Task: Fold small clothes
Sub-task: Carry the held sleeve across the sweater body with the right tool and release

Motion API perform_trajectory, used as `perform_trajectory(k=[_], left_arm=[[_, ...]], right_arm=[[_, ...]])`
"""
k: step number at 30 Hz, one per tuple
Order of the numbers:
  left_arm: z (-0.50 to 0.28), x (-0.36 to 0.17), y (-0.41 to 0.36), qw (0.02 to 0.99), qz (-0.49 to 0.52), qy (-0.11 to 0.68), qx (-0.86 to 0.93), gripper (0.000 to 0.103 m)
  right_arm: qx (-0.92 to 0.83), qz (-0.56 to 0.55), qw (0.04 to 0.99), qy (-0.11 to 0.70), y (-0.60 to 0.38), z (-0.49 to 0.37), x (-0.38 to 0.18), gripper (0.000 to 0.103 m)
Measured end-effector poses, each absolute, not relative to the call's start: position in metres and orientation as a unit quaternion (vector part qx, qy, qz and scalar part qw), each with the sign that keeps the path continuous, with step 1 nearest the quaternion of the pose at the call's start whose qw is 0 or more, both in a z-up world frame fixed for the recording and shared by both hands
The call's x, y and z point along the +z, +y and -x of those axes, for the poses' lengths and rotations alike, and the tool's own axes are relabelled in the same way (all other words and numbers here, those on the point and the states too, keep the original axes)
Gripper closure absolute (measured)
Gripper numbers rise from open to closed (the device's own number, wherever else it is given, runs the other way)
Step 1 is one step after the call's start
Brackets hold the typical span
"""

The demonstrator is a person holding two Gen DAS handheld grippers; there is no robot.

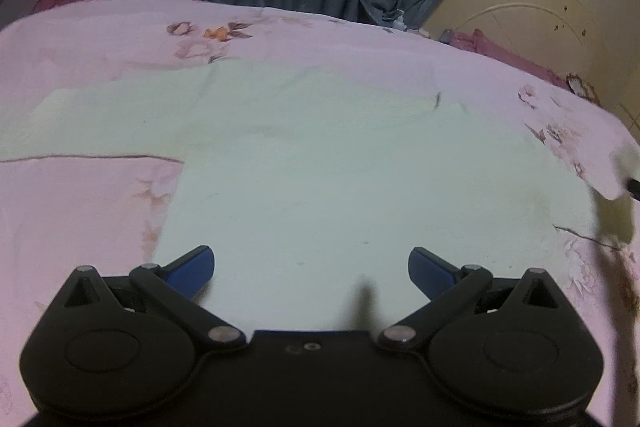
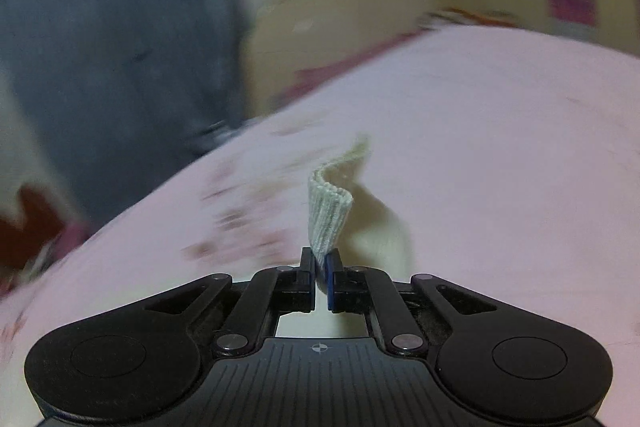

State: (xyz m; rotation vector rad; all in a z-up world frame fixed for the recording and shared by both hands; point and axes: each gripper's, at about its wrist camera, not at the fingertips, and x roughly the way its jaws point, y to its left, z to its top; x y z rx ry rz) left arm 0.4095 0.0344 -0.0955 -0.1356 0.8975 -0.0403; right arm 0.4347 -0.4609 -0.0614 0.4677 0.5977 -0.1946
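Left gripper [image 1: 311, 267]: 2 fingers spread wide — nothing between them.
Garment [image 1: 320, 155]: flat on the pink bedspread [image 1: 80, 211], ahead of those fingers.
Right gripper [image 2: 320, 263]: fingers pinching the ribbed cuff [image 2: 328, 215] — lifted.

Motion blurs the bed [image 2: 500, 147] and curtain [image 2: 120, 27] in the right wrist view; the garment's [image 1: 360, 167] right sleeve is cut off.

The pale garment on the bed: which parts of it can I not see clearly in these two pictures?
- Left wrist view: the near hem of the pale garment is hidden behind the open left gripper.
- Left wrist view: its lifted right corner is cut off by the edge.
- Right wrist view: motion blur; only the ribbed cuff in the shut right gripper is sharp.
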Motion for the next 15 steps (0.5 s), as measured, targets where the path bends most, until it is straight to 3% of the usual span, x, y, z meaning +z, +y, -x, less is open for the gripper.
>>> perform_trajectory(k=[15], left_arm=[[-0.385, -0.099, 0.14, 0.897, 0.058, 0.437, 0.041, 0.001]], right_arm=[[0.118, -0.047, 0.923, 0.362, -0.182, -0.483, -0.105, 0.099]])
